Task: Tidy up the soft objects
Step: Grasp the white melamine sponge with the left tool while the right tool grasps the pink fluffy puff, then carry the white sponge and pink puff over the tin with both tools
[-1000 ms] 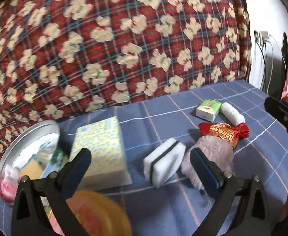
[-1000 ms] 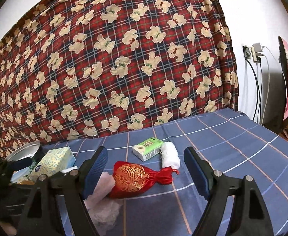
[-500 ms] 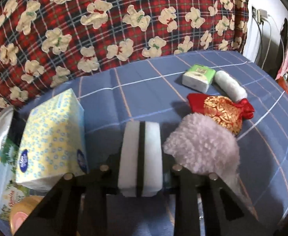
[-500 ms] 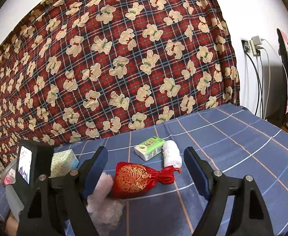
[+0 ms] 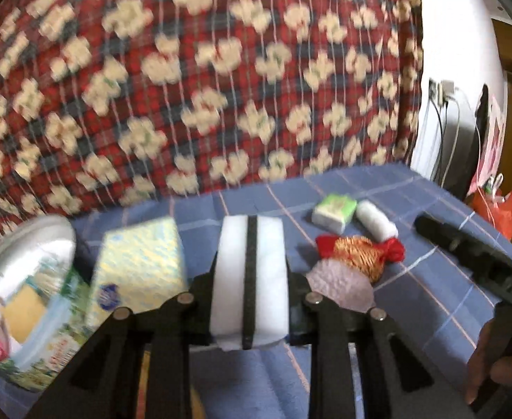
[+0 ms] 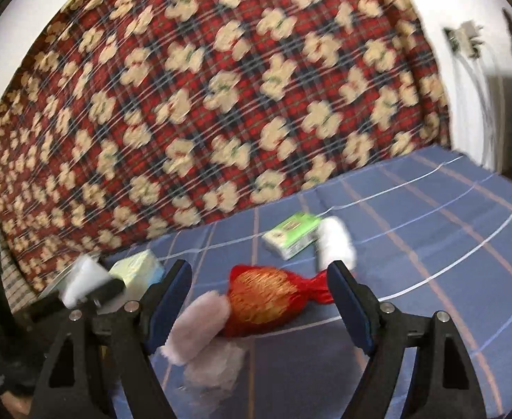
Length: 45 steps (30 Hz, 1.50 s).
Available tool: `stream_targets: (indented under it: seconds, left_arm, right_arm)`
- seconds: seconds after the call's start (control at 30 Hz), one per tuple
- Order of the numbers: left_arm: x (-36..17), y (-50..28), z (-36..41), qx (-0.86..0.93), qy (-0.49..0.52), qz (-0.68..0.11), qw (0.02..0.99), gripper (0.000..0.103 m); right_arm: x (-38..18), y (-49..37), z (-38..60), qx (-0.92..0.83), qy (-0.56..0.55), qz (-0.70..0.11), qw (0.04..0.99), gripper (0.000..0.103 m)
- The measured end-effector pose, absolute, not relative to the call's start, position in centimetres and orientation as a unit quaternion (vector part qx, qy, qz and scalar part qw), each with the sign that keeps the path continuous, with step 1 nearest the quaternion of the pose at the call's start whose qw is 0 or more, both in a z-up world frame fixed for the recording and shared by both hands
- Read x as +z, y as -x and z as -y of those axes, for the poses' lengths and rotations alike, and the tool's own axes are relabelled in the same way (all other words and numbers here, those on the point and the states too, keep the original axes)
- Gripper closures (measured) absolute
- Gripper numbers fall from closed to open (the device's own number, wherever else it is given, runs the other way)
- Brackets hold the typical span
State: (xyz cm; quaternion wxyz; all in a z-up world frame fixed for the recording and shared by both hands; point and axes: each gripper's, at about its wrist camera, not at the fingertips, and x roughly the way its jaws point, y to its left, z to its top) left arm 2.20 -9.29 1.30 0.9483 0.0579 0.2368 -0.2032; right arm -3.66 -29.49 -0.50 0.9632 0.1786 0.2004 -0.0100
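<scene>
My left gripper is shut on a white sponge with a dark middle layer and holds it lifted above the blue checked cloth; the sponge also shows in the right wrist view. My right gripper is open and empty, just above a red and gold pouch and a fluffy pink item. A green tissue pack and a white roll lie behind them.
A round metal tin with several soft items stands at the left, with a yellow-blue tissue box beside it. A red plaid bear blanket hangs behind. Cables and a wall outlet are at the right.
My left gripper closed on the white sponge and lifted it off the cloth. My right gripper moved closer to the red pouch and stayed open.
</scene>
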Motion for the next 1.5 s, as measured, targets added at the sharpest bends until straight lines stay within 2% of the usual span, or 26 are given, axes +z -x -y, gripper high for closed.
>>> stream_targets:
  seconds: [0.1, 0.17, 0.53, 0.63, 0.7, 0.77, 1.03, 1.5]
  left_arm:
    - [1.9, -1.9, 8.2, -0.191, -0.056, -0.216, 0.956, 0.078]
    - [2.0, -2.0, 7.9, -0.191, -0.052, -0.213, 0.957, 0.078]
    - [2.6, -2.0, 5.7, -0.183, -0.041, -0.204, 0.961, 0.078]
    - [2.1, -2.7, 5.1, -0.17, -0.041, -0.217, 0.96, 0.078]
    - [1.9, -3.1, 4.7, -0.164, -0.039, -0.226, 0.959, 0.078]
    - [1.8, -3.1, 4.4, -0.164, -0.035, -0.229, 0.959, 0.078]
    - [1.8, -3.0, 2.8, -0.156, -0.031, -0.222, 0.962, 0.078]
    - [2.1, -3.4, -0.7, -0.133, -0.025, -0.211, 0.968, 0.078]
  right_arm:
    - [-1.0, 2.6, 28.0, 0.031, -0.173, -0.228, 0.958, 0.026]
    - [-1.5, 1.8, 27.0, 0.051, -0.173, -0.252, 0.951, 0.039]
    - [-4.3, -3.5, 22.1, 0.048, -0.125, -0.37, 0.919, 0.04]
    - [-5.1, -4.3, 21.6, 0.059, -0.127, -0.391, 0.91, 0.062]
    - [-5.1, -4.3, 21.7, 0.063, -0.135, -0.388, 0.91, 0.071]
    - [-4.8, -3.9, 21.6, 0.07, -0.131, -0.378, 0.914, 0.075]
    - [-2.6, -1.9, 19.5, 0.044, -0.065, -0.317, 0.945, 0.077]
    - [1.9, 1.4, 15.8, 0.014, -0.059, -0.192, 0.98, 0.076]
